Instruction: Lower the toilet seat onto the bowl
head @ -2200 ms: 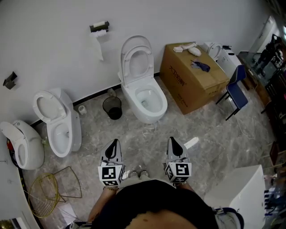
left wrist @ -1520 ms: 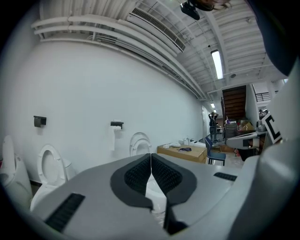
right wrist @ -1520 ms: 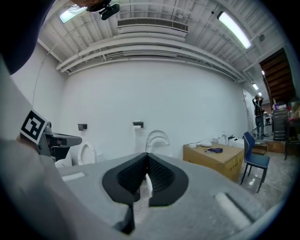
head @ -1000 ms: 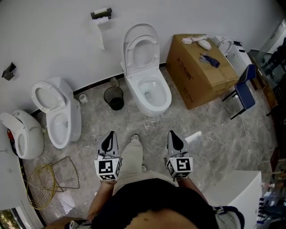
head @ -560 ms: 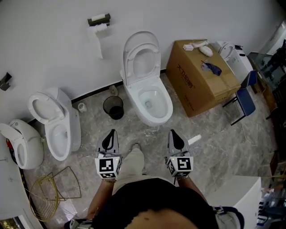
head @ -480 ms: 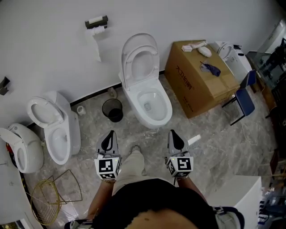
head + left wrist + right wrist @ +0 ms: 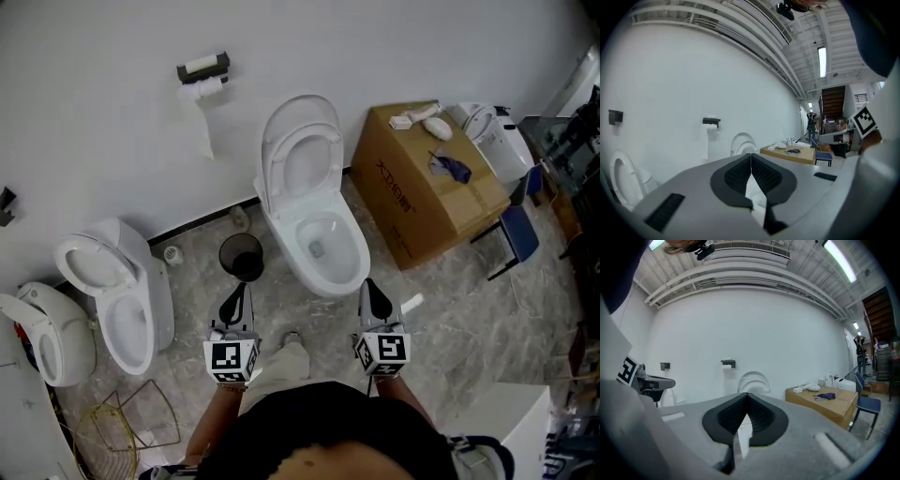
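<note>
Facing the raised seat (image 7: pixel 309 137), the left hand-held gripper (image 7: pixel 236 298) and right hand-held gripper (image 7: pixel 374 298), both closed on nothing, could tip it slamming onto the bowl (image 7: pixel 328 281).

Head down, others level, toilet (image 7: pixel 323 246) shared

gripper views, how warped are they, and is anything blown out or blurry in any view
Left gripper view: heavy fisheye, dark round border, ceiling lamp blown out. Right gripper view: same bowing of wall and ceiling lines, strip light glaring. Head view: milder edge bending, even light, toilet sharp, no hard shadows.
</note>
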Motion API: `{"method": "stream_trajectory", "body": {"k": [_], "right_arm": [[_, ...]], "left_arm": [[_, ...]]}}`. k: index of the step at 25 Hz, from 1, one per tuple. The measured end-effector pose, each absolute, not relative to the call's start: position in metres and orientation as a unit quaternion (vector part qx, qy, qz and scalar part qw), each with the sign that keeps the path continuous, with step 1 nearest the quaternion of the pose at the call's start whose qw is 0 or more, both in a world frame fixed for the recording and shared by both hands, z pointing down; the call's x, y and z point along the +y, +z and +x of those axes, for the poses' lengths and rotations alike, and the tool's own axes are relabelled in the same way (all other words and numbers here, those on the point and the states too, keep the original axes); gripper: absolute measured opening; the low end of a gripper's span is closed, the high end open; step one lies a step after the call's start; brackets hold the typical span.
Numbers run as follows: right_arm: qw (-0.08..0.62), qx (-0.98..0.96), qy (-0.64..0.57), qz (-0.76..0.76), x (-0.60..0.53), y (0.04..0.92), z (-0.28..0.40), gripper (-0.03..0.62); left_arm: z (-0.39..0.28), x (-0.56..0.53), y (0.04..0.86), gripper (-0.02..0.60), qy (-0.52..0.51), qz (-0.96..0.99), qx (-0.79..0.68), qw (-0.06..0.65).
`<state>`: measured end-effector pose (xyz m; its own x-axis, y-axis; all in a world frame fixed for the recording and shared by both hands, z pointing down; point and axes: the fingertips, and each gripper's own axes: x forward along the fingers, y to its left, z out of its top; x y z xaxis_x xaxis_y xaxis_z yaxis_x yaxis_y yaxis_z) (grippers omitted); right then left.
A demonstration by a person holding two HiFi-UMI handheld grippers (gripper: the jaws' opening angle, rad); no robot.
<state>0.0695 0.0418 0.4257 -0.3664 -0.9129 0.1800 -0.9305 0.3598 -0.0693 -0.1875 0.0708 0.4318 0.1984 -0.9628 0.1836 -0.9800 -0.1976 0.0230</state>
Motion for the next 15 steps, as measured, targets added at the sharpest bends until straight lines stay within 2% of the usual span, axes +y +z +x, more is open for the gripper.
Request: {"method": "stream_trajectory", "body": {"k": [15], "right_arm": [[0.053,-0.812,0.056,0.578,-0.068,0.420,0.064,0.005]], "left_arm": [[-0.169,-0.033,0.419,0.006,0.047,0.805,-0.589,0.060]]}}
